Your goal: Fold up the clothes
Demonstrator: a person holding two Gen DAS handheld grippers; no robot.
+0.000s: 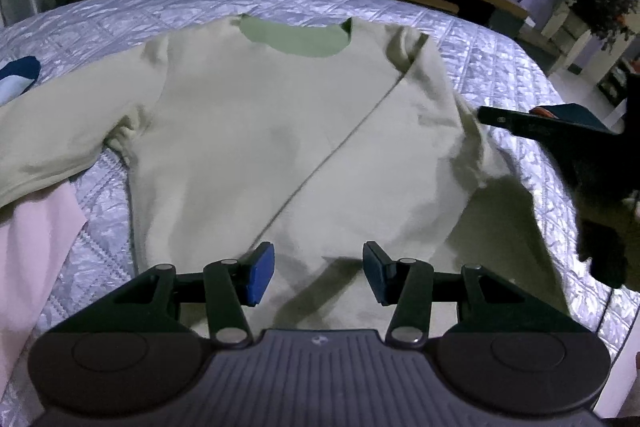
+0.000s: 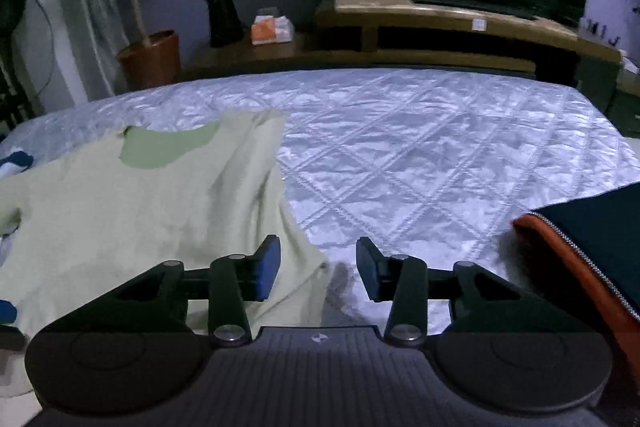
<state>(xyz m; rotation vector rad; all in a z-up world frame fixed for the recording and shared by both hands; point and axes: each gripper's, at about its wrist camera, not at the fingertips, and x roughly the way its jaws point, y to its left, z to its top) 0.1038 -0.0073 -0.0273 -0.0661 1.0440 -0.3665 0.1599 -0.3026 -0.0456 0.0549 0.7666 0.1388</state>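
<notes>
- The pale green sweatshirt [image 1: 248,131] lies spread on the quilted bedcover [image 2: 420,155], neckline [image 1: 296,39] toward the far edge and hem toward the grippers.
- Its right sleeve is already folded diagonally across the chest, leaving a straight slanting edge [image 1: 340,147]. The left sleeve [image 1: 52,143] is stretched out sideways, over a pink garment [image 1: 28,251].
- My judgement: it is soft, limp and fairly light, with a thick fleecy knit. It should sag and drag on the cover if lifted by 1 point, and a shallow pinch could slip off.
- Best holds look like the hem corner and shoulder on 1 side, or the outstretched sleeve near its cuff, taking both layers.
- The left gripper [image 1: 318,275] hovers over the lower middle of the sweatshirt, tilted steeply down. Its jaws stand about half open with nothing between the pads.
- The right gripper [image 2: 318,273] angles down over the sweatshirt's right edge, 1 pad above fabric and the other above bare bedcover. It is also roughly half open and empty.
- A dark case with orange trim [image 2: 580,255] sits at the right.
</notes>
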